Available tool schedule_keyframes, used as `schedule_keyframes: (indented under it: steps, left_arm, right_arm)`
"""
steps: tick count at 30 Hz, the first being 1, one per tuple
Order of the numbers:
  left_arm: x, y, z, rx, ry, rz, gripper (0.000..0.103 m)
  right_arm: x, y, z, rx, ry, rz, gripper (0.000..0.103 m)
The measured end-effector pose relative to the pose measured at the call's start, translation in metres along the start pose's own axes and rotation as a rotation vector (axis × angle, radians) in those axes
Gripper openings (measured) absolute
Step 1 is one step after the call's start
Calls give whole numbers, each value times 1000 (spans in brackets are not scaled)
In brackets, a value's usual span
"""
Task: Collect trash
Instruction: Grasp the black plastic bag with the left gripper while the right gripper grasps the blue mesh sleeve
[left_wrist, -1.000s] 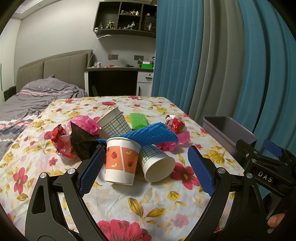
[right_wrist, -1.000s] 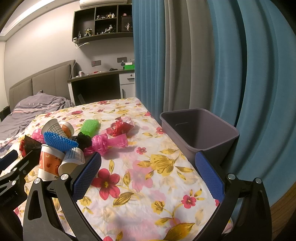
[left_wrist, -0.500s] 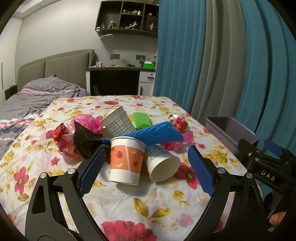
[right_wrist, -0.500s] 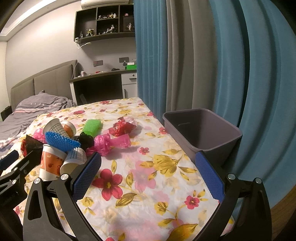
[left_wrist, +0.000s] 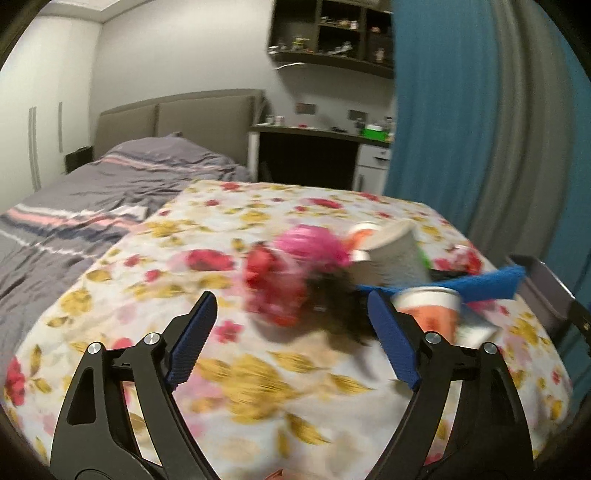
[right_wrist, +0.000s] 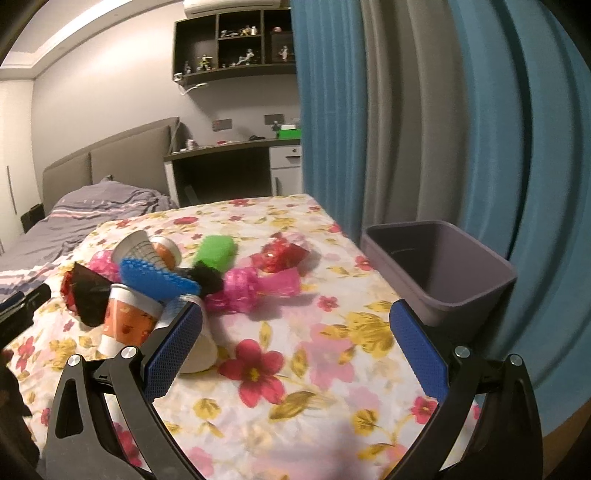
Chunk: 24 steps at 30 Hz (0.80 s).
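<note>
Left wrist view is smeared with motion: your left gripper (left_wrist: 291, 343) has swung toward the table's left side, so the orange cup (left_wrist: 430, 314) that sat between its fingers half a second ago now lies outside the right finger (left_wrist: 393, 345), and the red wrapper (left_wrist: 271, 286) and black wad (left_wrist: 338, 308) fill the gap ahead. Its jaws are spread and hold nothing. Your right gripper (right_wrist: 297, 347), also spread and empty, hovers near the table's front edge as before, with the bin (right_wrist: 441, 269) at the right edge, apparently empty. No trash is collected yet; your first grab now looks aimed at the wrapper or wad.
</note>
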<state>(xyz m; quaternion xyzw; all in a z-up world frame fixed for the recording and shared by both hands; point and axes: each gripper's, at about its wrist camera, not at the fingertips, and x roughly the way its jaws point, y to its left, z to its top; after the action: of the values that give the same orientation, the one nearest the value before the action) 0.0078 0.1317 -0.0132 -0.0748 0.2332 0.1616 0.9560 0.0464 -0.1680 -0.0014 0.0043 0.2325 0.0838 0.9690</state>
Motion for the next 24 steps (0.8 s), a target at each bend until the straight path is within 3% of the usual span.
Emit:
schedule_keyframes:
  steps: [9,15,18,22,24]
  left_arm:
    - [16,27,-4,-48,34,7,79]
    - [23,26,-9,-51,52,-11,79]
    - [25,25,-9,-49,57,-24,79]
    - [26,18,-8,-44,58,-57,78]
    - [28,10,-8,-36,66,-82,75]
  right_arm:
    - [26,38,8,-18,3,191,90]
    - [46,63,16,-75,10,287,74]
    - [55,68,17,-82,49,338,55]
    - [58,71,15,-95,66,387,18]
    - [57,73,14,-99,62,396,8]
